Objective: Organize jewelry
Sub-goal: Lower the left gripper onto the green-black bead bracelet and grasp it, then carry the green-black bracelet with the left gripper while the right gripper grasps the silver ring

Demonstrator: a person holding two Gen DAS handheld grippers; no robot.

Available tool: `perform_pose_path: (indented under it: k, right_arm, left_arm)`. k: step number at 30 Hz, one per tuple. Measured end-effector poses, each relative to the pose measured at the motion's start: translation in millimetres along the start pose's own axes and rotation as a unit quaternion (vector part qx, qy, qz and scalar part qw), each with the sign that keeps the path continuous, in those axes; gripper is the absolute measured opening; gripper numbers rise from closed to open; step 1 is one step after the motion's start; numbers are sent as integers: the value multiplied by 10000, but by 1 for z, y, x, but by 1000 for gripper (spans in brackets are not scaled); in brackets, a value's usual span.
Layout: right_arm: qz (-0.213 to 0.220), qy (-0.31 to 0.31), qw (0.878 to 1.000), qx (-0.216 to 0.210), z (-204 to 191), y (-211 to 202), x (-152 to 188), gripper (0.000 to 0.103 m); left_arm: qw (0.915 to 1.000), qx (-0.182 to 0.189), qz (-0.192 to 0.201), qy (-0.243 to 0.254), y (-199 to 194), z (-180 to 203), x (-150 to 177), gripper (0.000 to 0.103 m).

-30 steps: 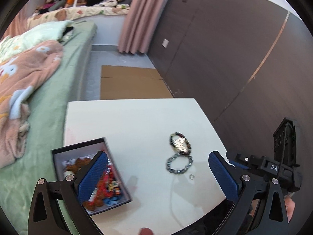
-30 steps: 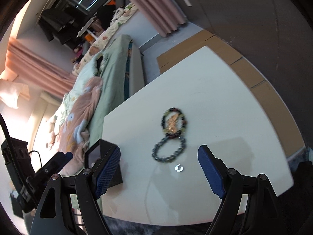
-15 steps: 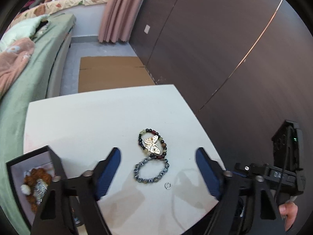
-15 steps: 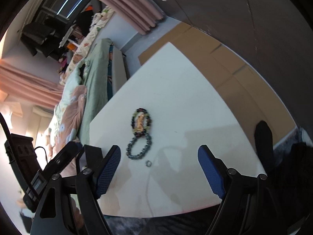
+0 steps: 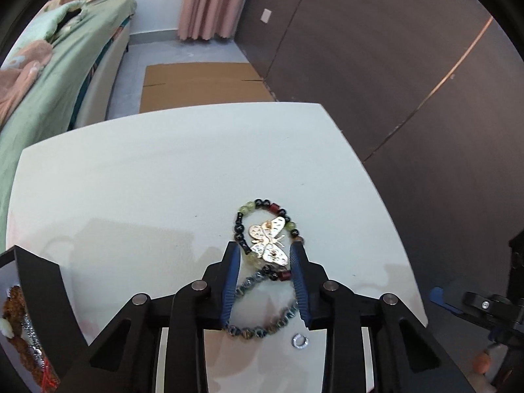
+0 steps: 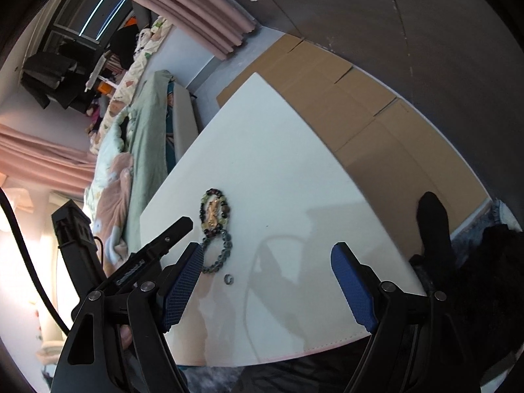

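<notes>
Closing our left gripper (image 5: 265,255), wide a moment ago, around the butterfly bracelet (image 5: 267,237) lying on the white table (image 5: 147,180), we are beginning its pickup; right gripper (image 6: 267,263) hanging spread, empty.

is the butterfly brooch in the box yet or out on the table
Out: the butterfly brooch lies on the white table inside the multicolor bead bracelet, between the closing left gripper pads.

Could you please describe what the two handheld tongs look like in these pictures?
Both the left tongs and the right tongs are matte black linkage frames joined with round silver pivot pins, and each finger ends in a blue, finely textured pad. A black cable curves beside the left unit in the right wrist view.
</notes>
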State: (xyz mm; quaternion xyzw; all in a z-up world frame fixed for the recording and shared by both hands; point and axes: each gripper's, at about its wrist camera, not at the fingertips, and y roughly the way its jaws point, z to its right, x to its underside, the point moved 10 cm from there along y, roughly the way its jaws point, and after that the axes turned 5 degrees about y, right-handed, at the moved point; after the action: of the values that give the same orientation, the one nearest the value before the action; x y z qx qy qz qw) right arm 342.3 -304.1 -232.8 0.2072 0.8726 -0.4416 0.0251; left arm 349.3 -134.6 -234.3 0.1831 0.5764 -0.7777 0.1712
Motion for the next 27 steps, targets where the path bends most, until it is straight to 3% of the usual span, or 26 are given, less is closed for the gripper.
perform_pose_path:
  k: [6,8,10,11,22,27]
  right_arm:
    - [30,-53,9999,119,0,2,-2,82]
    - [-13,-77,9999,154,-2,5,0,82]
    - [-49,-91,9998,178,-1,8,1,82]
    - [-57,-99,9998,189,-2,9,2,82]
    - [-277,-510,9978,317,-17,25,15,81]
    - [-616,-724,9947,390,-23,41,31,68]
  left_arm:
    - [9995,-214,-226,5,21,-3,9,32]
    - [9994,-312,-140,109,21,-3,8,31]
    - [9991,-379,-118,172,21,-4,9,24]
    - [9994,-251,-180,138,23,-3,11,8]
    - [9993,258,249,105,-29,4,0,8]
    - [9979,401,485,147,-58,7,-7,7]
